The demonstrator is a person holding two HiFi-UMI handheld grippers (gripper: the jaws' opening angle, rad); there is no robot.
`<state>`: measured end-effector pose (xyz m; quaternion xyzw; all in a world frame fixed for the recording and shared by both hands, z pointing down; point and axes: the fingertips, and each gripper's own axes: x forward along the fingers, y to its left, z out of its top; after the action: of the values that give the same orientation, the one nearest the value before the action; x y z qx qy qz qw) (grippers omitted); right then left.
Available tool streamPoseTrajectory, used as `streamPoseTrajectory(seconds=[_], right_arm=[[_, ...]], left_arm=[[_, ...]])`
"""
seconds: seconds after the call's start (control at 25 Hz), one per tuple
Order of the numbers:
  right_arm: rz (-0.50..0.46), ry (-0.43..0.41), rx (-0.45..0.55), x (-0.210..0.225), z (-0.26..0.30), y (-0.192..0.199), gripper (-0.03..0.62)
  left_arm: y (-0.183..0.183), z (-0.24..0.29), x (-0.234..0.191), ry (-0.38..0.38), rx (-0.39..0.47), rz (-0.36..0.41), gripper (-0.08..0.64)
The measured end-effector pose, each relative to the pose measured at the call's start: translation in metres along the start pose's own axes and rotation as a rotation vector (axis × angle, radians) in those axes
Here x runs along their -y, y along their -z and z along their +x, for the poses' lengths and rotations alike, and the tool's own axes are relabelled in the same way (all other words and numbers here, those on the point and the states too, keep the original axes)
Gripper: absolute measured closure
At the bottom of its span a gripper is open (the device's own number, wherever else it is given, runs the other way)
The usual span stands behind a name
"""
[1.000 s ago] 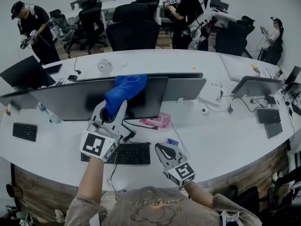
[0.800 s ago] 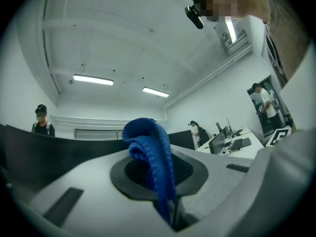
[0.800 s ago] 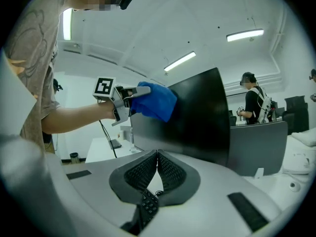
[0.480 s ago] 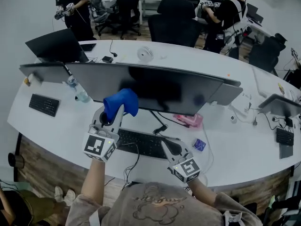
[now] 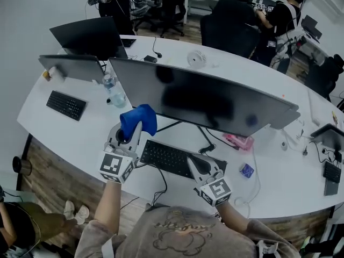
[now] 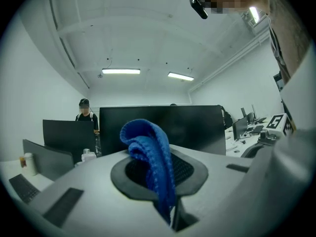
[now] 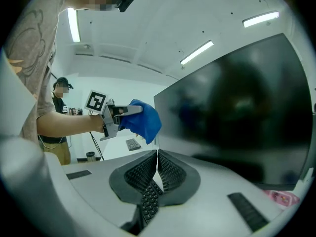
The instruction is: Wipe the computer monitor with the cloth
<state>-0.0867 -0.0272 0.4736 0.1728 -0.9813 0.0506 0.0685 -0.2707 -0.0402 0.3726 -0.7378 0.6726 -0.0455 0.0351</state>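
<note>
The cloth [image 5: 138, 119] was held pinched between the closed jaws of the left gripper [image 5: 130, 134], bunched over and ahead of the tips. The monitor [image 5: 215, 98] stood just beyond it and was not seen to be touched. The right gripper [image 5: 196, 164] was held with its jaws pressed together on nothing, above the keyboard [image 5: 171, 158]. Only a fold appeared to be clamped, so the cloth could be dragged free if rubbed hard across the screen. Bare jaw tips might then be brought against the panel. The bottle [image 5: 114, 93], ahead and left of the left gripper, could be knocked by a wide stroke.
</note>
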Motion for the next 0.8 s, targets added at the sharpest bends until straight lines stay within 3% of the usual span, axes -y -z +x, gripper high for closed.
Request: streamPoseTrajectory(seconds=[0.28, 0.8], right_arm=[[0.011, 0.01, -0.019, -0.003, 0.028, 0.006, 0.571], [0.053, 0.048, -0.097, 0.022, 0.08, 0.031, 0.571]], left_arm=[[0.049, -0.001, -0.031, -0.016, -0.072, -0.025, 0.512], [0.18, 0.03, -0.073, -0.025, -0.258, -0.103, 0.512]])
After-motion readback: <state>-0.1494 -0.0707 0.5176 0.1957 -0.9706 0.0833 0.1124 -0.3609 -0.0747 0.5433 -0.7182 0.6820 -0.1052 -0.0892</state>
